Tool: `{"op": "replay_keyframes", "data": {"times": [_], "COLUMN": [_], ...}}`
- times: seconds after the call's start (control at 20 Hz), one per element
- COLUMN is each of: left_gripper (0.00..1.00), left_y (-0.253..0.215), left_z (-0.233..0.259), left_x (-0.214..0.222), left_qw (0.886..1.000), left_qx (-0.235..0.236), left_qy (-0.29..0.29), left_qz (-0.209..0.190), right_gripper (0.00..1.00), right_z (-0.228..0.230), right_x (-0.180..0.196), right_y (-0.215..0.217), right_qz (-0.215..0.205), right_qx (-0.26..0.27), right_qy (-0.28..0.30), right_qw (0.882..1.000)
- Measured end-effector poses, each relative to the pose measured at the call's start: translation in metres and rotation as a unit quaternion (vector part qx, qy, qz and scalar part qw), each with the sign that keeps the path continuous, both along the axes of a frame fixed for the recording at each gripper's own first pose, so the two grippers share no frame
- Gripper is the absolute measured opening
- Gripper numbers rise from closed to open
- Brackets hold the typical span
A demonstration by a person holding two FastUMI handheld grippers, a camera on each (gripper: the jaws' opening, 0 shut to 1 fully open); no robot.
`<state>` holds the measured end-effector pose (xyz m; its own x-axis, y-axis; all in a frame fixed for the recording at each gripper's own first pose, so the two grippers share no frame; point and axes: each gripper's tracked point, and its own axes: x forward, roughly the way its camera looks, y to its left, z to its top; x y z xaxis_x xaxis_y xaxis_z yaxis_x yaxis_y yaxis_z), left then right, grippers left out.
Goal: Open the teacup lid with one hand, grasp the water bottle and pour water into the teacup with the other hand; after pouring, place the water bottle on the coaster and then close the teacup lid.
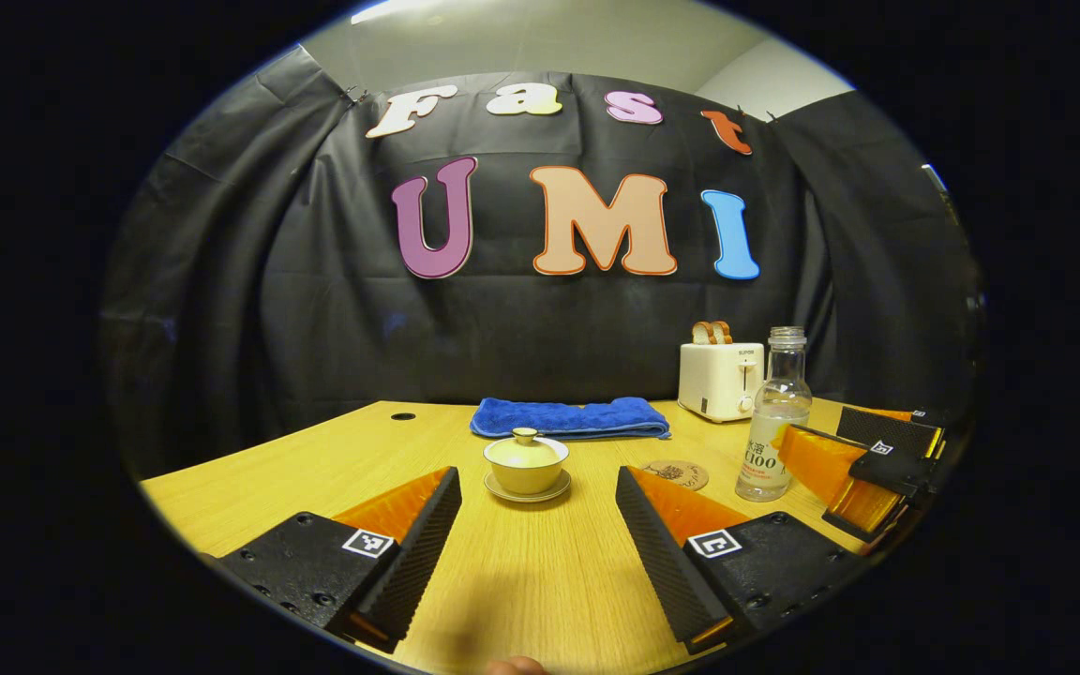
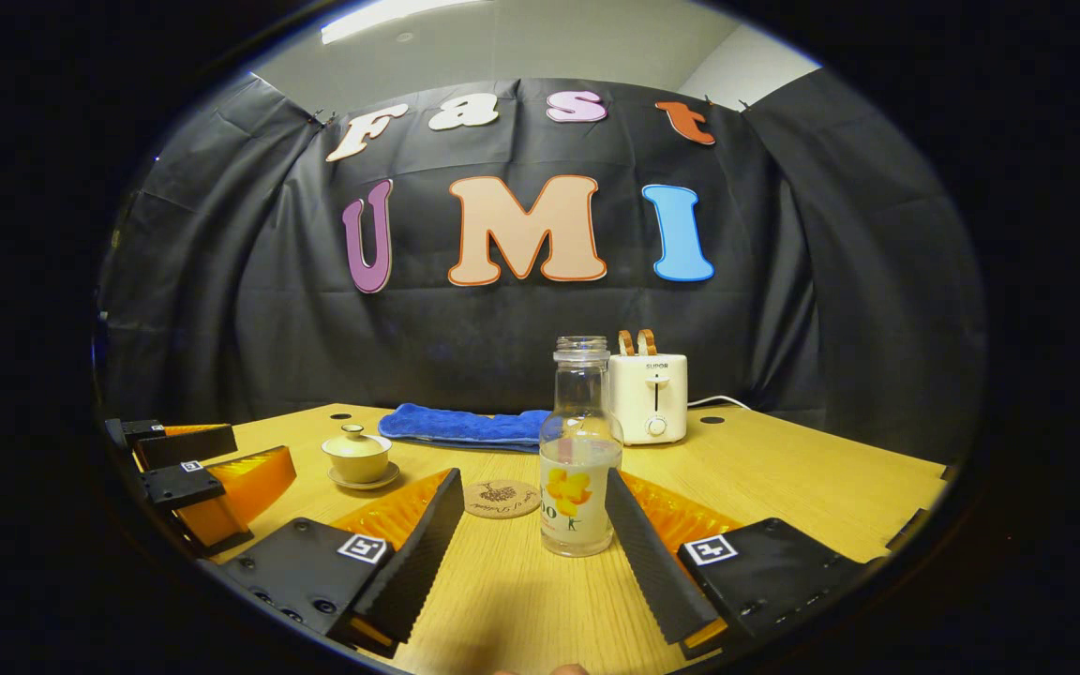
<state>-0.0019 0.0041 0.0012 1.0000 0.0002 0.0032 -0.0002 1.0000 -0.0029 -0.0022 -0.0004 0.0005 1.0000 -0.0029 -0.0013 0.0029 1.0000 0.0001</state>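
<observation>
Both cameras sit low over the wooden surface (image 1: 249, 469) and face the black back wall. The left gripper view looks straight at the teacup (image 1: 526, 464), fairly near it, with the water bottle (image 1: 774, 422) off to the right of the cup. The right gripper view looks from a spot to the right of the cup, with the bottle (image 2: 579, 450) close and centred and the cup (image 2: 358, 457) farther left. Both views share the cup, bottle, coaster (image 1: 676, 473), blue towel (image 1: 570, 417) and toaster (image 1: 720, 378) beyond the cup.
</observation>
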Motion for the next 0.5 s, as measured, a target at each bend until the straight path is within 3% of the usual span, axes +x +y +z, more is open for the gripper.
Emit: {"op": "replay_keyframes", "data": {"times": [0.05, 0.5], "left_gripper": [0.97, 0.97], "left_y": [0.000, 0.001], "left_z": [0.000, 0.000], "left_x": [-0.001, 0.011], "left_qw": [1.000, 1.000], "left_qx": [0.000, 0.000], "left_qy": [0.000, -0.002], "left_qz": [0.000, -0.001], "right_gripper": [0.95, 1.00], "right_z": [0.000, 0.000], "right_x": [0.000, 0.001], "right_y": [0.000, -0.001], "right_qz": [0.000, 0.000], "right_qx": [0.000, 0.000], "right_qy": [0.000, 0.000], "right_qw": [1.000, 1.000]}}
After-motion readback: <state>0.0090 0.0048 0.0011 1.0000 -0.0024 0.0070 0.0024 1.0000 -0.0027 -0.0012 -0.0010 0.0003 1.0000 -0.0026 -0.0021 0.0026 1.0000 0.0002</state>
